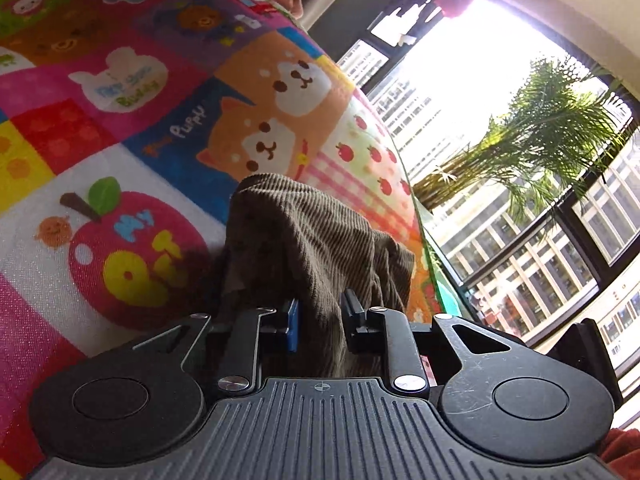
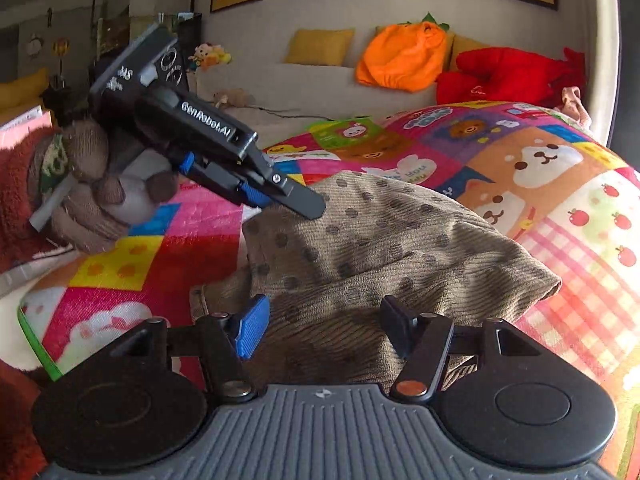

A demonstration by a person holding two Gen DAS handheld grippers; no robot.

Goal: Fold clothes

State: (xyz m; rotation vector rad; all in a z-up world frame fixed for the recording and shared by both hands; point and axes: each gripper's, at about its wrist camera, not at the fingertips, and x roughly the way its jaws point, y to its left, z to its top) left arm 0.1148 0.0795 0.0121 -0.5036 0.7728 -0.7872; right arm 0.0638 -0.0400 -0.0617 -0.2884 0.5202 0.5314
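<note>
left gripper (image 1: 320,312) pinches ribbed brown corduroy garment (image 1: 312,232); right gripper (image 2: 320,324) spread wide over dotted cloth, bright cartoon-print blanket (image 2: 560,200) underneath.

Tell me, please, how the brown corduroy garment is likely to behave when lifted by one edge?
Probably floppy: the brown corduroy garment already drapes in soft folds over the left gripper. Its ribbed weave likely grips rather than slips. It seems light.

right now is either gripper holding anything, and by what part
The left gripper pinches the brown corduroy garment at a bunched edge. The right gripper is open above the garment, holding nothing.
</note>
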